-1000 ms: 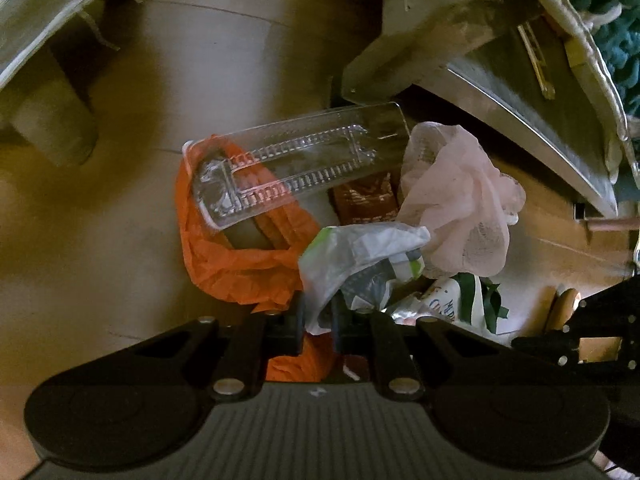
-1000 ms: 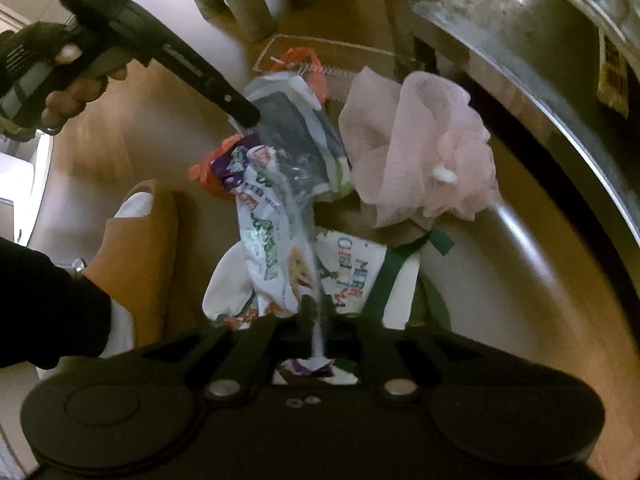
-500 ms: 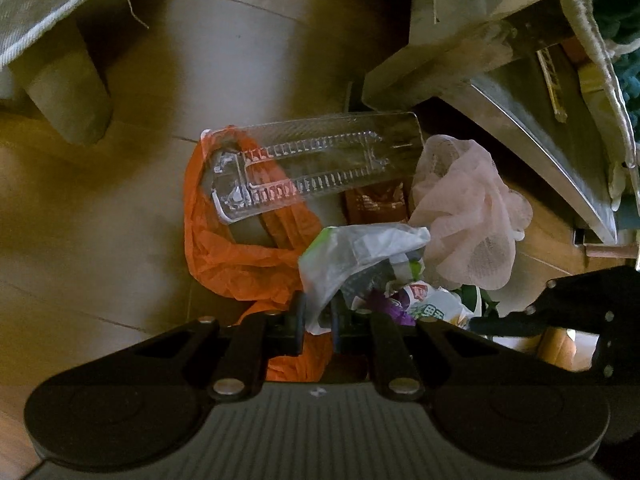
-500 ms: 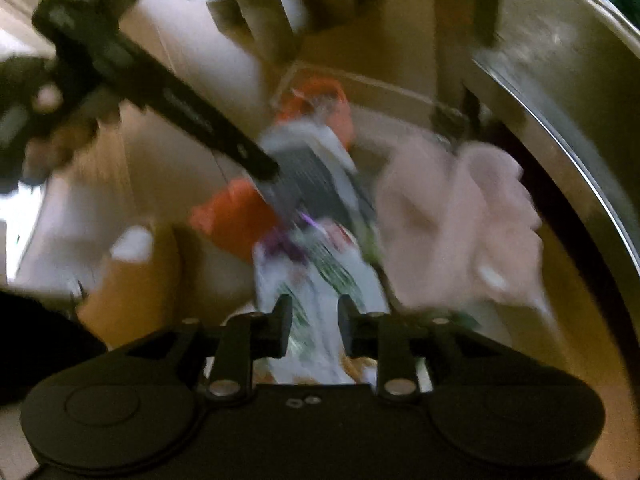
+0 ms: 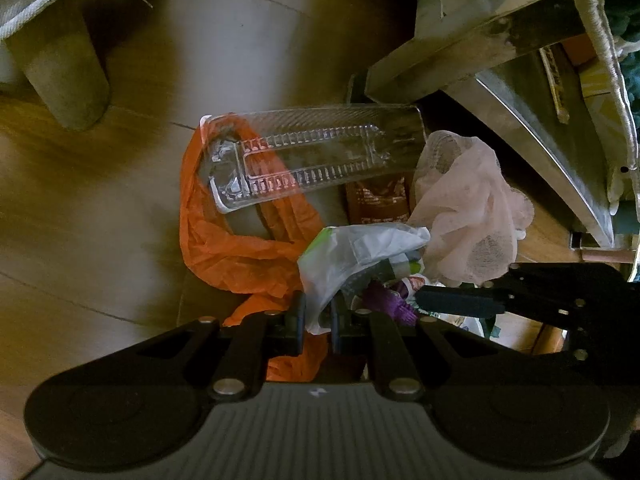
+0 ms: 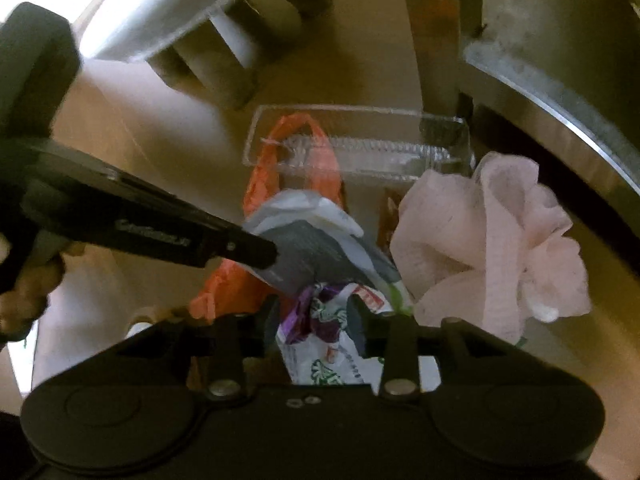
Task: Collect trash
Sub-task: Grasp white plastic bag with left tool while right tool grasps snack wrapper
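A: Between the left gripper [image 5: 318,316] jaws: edge of the white plastic bag [image 5: 360,248], pinched, jaws nearly closed. Bag mouth hangs just ahead of the tips.

B: Right gripper [image 6: 314,322]?

A: Jaws part open, the printed wrapper [image 6: 320,344] sits between the fingers. Gripped or loose, can't tell, that view's blurred. Its long axis runs straight out along the fingers, purple end forward, aimed at the bag just past the tips.

B: So the right one is nearer the wrapper.

A: Yes, left only holds the bag. Probably stuffing the wrapper in.

B: Further out?

A: Orange plastic bag [image 5: 240,248] ahead-left of the left tool on the floor [image 5: 100,220]. Clear plastic tray [image 5: 316,152] beyond it, long axis crosswise to the fingers. Pink mesh pouf [image 5: 468,216] ahead-right, beside the bag. Metal table leg [image 5: 460,52] past that.
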Tool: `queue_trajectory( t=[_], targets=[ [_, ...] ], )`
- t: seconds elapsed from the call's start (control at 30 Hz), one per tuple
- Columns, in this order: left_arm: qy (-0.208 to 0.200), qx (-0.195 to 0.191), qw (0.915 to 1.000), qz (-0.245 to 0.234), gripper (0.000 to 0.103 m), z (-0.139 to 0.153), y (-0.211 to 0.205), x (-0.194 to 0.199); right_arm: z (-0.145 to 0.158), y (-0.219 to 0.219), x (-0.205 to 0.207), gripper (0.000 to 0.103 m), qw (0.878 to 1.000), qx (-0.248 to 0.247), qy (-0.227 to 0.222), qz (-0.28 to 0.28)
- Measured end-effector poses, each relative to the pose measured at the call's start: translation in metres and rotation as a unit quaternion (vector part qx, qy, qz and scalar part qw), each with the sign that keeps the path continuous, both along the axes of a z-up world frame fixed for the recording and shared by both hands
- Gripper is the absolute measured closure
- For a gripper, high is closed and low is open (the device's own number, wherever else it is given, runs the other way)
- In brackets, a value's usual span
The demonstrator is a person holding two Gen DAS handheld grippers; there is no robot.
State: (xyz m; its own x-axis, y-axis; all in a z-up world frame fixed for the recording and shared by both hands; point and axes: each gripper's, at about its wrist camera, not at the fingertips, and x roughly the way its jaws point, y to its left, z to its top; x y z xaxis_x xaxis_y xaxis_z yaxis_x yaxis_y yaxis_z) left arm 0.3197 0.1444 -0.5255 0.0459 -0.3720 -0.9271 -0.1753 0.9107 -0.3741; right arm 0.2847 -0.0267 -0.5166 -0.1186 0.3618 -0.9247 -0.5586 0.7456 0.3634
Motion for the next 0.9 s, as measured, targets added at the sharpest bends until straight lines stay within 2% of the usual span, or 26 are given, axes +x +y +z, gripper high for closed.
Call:
queue_trajectory(
  t=[0.13, 0.2, 0.23, 0.27, 0.47, 0.63, 0.9],
  targets=[
    [0.002, 0.000, 1.0000, 0.002, 0.091, 0.000, 0.000, 0.000, -0.012, 0.001, -0.003, 0.064, 1.000, -0.009, 0.021, -0.008],
    [0.002, 0.000, 1.0000, 0.001, 0.091, -0.001, 0.000, 0.000, -0.010, -0.001, -0.006, 0.069, 1.000, 0.000, 0.017, -0.013],
    [0.001, 0.001, 1.0000, 0.000, 0.091, 0.000, -0.001, 0.001, -0.008, -0.002, -0.006, 0.070, 1.000, 0.007, 0.013, -0.014],
    [0.000, 0.002, 1.0000, 0.000, 0.091, 0.000, -0.002, 0.001, -0.005, -0.004, -0.005, 0.080, 1.000, 0.011, 0.010, -0.016],
    [-0.012, 0.012, 0.9997, -0.015, 0.092, 0.013, -0.008, -0.003, 0.015, -0.020, -0.006, 0.082, 0.999, 0.018, -0.010, -0.036],
    [-0.035, 0.025, 0.9980, -0.047, 0.095, 0.046, -0.018, -0.010, 0.061, -0.045, -0.017, 0.082, 0.997, 0.031, -0.031, -0.058],
    [-0.092, 0.051, 0.9901, -0.093, 0.095, 0.131, -0.031, -0.019, 0.166, -0.095, -0.036, 0.082, 0.989, 0.067, -0.081, -0.102]
  ],
)
